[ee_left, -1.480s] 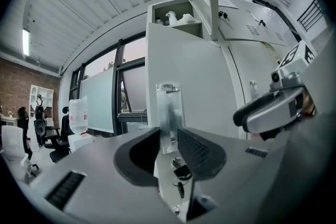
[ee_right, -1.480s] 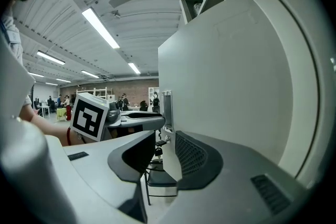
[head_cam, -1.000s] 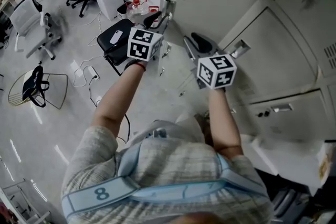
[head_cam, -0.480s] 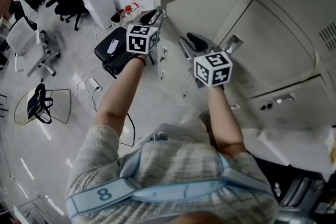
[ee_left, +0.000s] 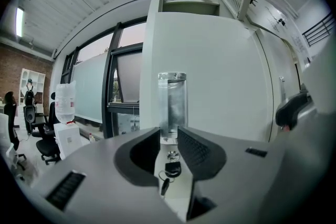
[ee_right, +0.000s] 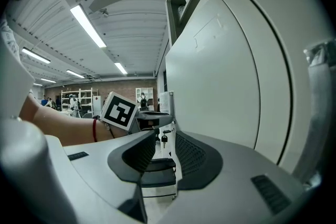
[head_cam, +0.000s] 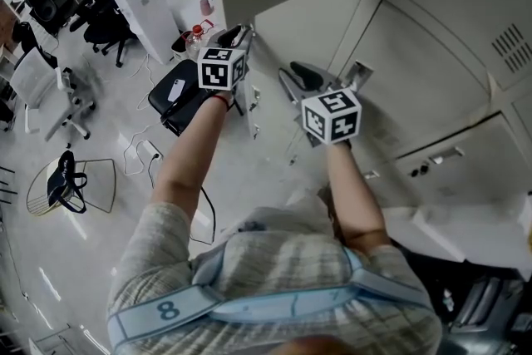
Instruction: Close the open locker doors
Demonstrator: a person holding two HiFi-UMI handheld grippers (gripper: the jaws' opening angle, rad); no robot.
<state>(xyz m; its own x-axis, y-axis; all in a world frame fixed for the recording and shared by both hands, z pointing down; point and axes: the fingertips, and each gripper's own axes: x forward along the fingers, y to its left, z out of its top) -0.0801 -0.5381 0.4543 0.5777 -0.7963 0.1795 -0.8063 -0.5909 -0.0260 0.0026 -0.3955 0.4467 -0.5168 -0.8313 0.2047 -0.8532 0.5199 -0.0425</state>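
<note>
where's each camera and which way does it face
Head view: on the person's head, aimed steeply down at both forearms, left claw, right claw and the pale grey metal locker door.
Left gripper view: on the left claw, facing that door's small black-headed key.
Right gripper view: on the right claw, looking along the door; left forearm shows.
Both gripper views share the key.

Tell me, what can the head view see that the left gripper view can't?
Only the head view shows the person's arms, the shirt with the number 8 and a marker cube. Only the left gripper view shows the key hanging in its lock past the left tongs, and the shelf inside the open top locker. Both show the locker door, the water dispenser and the office chairs.
</note>
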